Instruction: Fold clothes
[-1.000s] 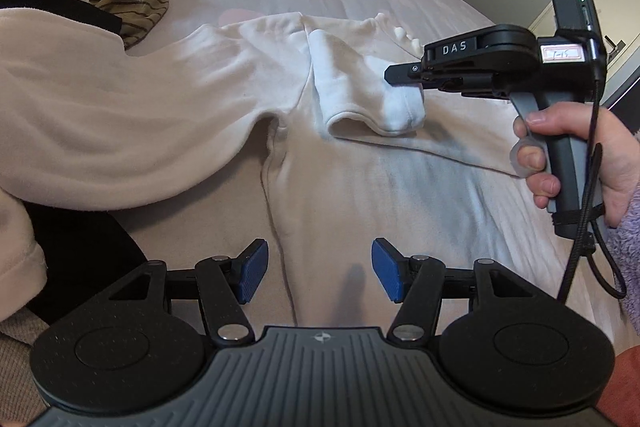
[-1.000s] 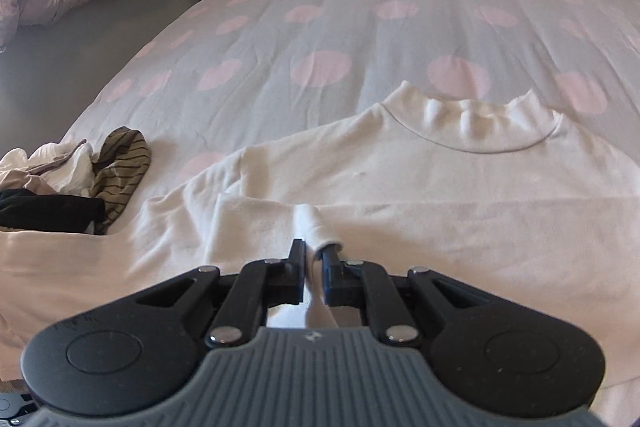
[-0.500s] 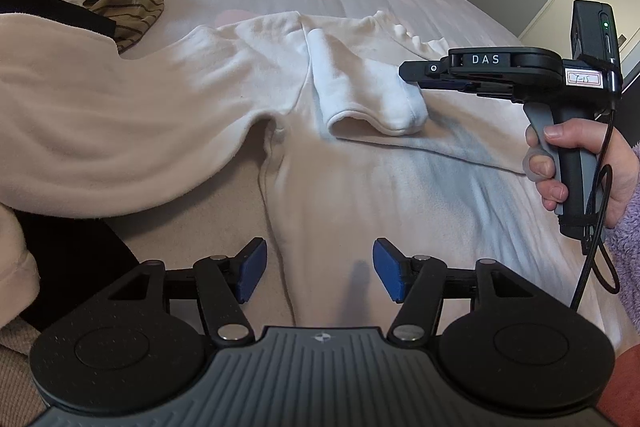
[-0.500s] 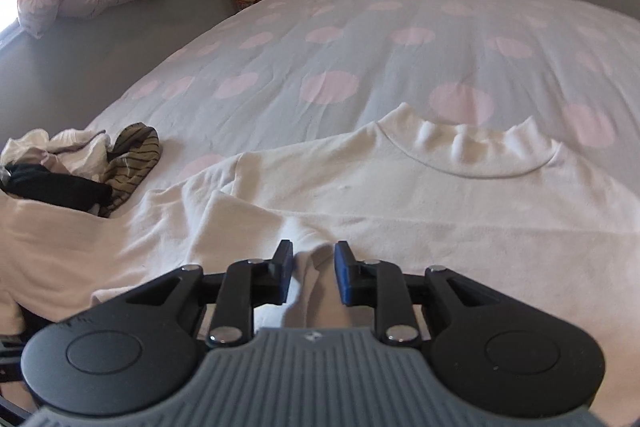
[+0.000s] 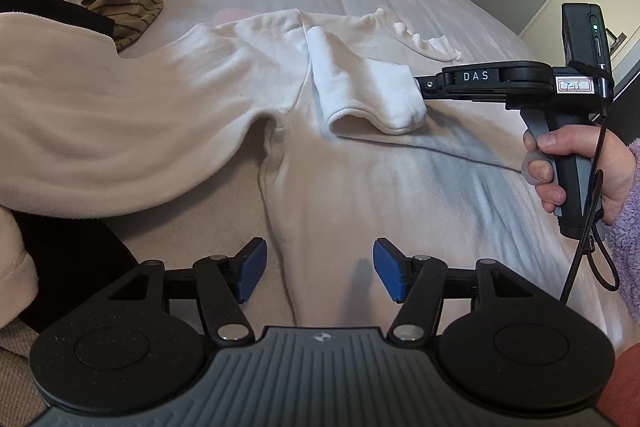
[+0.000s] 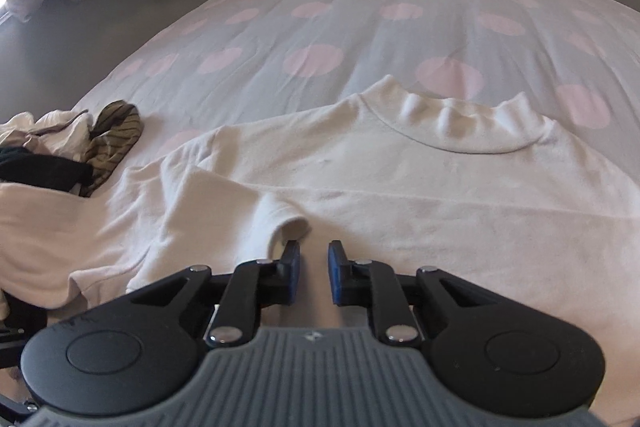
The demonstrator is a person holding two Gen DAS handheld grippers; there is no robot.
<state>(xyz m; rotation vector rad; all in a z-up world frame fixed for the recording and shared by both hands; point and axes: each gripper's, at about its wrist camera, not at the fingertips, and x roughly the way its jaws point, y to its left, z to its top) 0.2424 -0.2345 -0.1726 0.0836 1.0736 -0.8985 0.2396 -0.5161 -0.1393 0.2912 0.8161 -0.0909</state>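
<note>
So the right tongs (image 6: pixel 314 277) just let go of the sleeve cuff (image 6: pixel 290 227): a second ago they were pinched on it, now it lies right ahead of their tips, folded across the white sweater (image 6: pixel 440 195) on the bed (image 6: pixel 320 27). Their jaws are closing again with nothing between them. Left tongs (image 5: pixel 316 273) hover wide open and empty over the sweater's lower part, so I'd guess the sleeve fold is done.

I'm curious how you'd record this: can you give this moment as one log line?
task: fold clothes | white top: flat on bed | sleeve: folded in | right gripper: closing, empty | left gripper: open, empty
</note>
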